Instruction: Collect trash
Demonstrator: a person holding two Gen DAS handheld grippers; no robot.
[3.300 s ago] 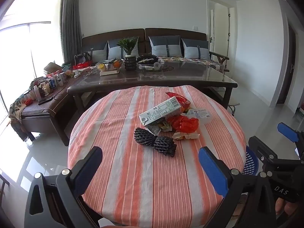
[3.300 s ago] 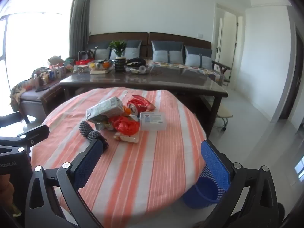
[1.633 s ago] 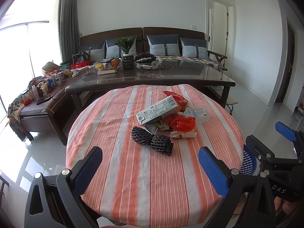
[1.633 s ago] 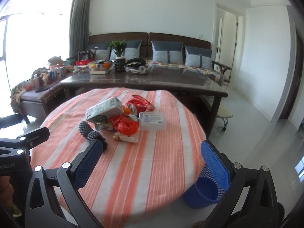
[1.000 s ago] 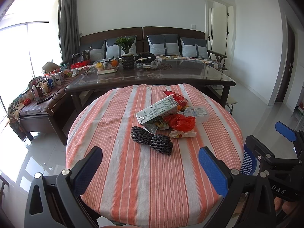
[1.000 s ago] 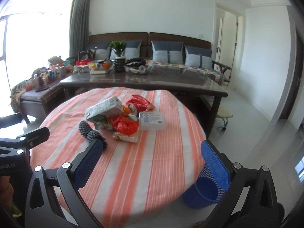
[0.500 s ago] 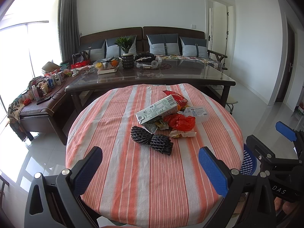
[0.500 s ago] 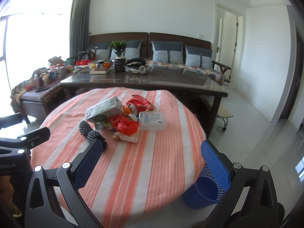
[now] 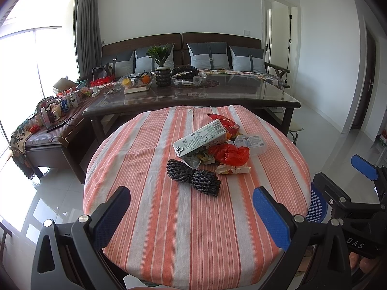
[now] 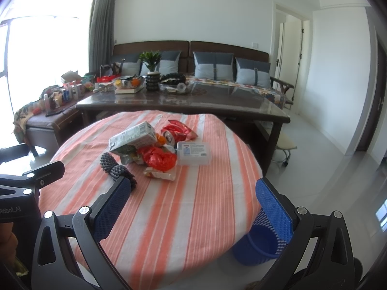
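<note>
A pile of trash lies mid-table on the striped round table (image 9: 193, 229): a milk carton (image 9: 202, 138), a black foam net (image 9: 193, 177), a red plastic bag (image 9: 232, 153), a clear plastic box (image 9: 251, 142), a red snack bag (image 10: 180, 129) and a can (image 10: 169, 136). The carton (image 10: 133, 136) and box (image 10: 193, 153) also show in the right wrist view. My left gripper (image 9: 191, 211) is open and empty, short of the net. My right gripper (image 10: 191, 205) is open and empty over the near table edge. A blue bin (image 10: 261, 244) stands on the floor at the right.
A dark glass-topped table (image 9: 229, 91) with a plant and bowls stands behind the round table. A sofa with cushions (image 9: 208, 55) is against the wall. A cluttered low bench (image 9: 46, 130) is at the left. A stool (image 10: 285, 149) stands at the right.
Both views are almost unchanged. The left gripper has drifted very slightly; the trash has not moved and both grippers stay open.
</note>
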